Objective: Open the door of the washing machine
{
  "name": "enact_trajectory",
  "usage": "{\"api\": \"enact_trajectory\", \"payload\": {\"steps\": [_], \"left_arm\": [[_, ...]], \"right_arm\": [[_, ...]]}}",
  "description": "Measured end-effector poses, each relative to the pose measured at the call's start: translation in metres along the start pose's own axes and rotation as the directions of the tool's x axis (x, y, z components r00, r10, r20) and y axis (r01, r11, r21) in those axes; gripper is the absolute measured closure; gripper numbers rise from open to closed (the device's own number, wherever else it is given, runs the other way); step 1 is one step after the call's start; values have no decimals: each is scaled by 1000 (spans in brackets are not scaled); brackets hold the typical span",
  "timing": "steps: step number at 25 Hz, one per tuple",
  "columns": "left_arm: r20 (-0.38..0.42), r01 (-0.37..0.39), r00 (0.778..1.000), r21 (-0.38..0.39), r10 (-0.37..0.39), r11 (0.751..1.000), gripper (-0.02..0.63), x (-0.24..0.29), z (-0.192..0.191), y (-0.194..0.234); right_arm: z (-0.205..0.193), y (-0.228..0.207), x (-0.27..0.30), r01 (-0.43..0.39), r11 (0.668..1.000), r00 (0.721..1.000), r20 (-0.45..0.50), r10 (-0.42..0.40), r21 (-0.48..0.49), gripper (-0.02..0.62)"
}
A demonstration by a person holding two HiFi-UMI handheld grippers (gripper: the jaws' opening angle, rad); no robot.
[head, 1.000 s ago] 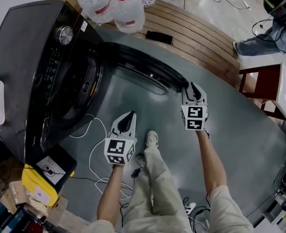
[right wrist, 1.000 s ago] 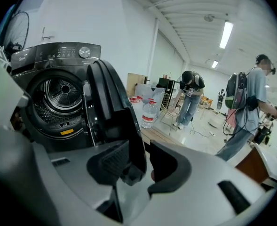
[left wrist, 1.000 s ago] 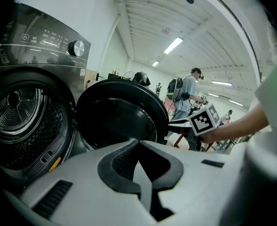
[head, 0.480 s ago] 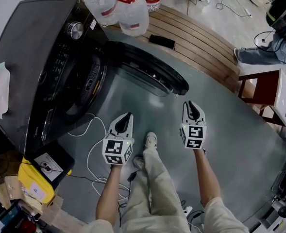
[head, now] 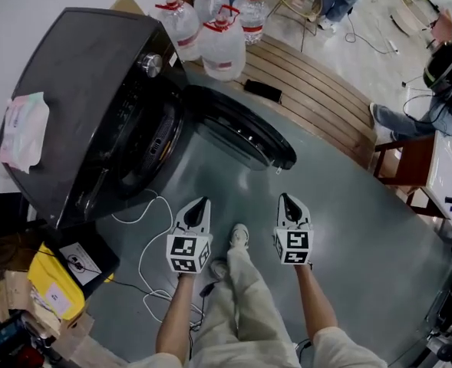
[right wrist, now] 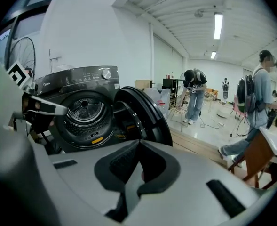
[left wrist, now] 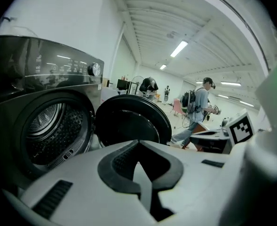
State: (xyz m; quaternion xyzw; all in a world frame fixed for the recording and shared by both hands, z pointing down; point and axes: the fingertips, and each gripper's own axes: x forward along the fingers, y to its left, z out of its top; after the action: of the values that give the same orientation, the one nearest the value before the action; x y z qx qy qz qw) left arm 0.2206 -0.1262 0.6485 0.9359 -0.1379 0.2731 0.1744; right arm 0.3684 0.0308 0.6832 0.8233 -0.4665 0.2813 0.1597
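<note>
Both pairs of jaws are clenched tight with nothing between them: the left gripper shows its dark pads meeting at the tips in the left gripper view, and the right gripper shows the same in the right gripper view. The two are held side by side in the near part of the scene, over the grey floor, with the person's shoe between them. Neither touches anything. Further off, at the left, sits the black washing machine, with a silver knob on its control panel and a pale packet on its top. The door stands swung wide open, jutting out from the machine's front toward the right, well apart from both grippers. Its round dark inner face fills the middle of the left gripper view, and the right gripper view catches it nearly edge-on. The drum is fully exposed, perforated metal visible inside. Beyond the door run wooden boards, with big water bottles at their far left end. A white cable loops on the floor near the left gripper, and a yellow box lies at the near left.
</note>
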Motion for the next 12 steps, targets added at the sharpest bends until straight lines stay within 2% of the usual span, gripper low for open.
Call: {"api": "enact_trajectory", "payload": {"steps": [5, 12], "left_arm": [[22, -36, 999, -7, 36, 999, 598, -29, 22, 3], [63, -68, 996, 3, 68, 998, 598, -73, 76, 0]], "right_arm": [[43, 18, -19, -51, 999, 998, 47, 51, -13, 596], [123, 29, -48, -62, 997, 989, 130, 66, -36, 597]]}}
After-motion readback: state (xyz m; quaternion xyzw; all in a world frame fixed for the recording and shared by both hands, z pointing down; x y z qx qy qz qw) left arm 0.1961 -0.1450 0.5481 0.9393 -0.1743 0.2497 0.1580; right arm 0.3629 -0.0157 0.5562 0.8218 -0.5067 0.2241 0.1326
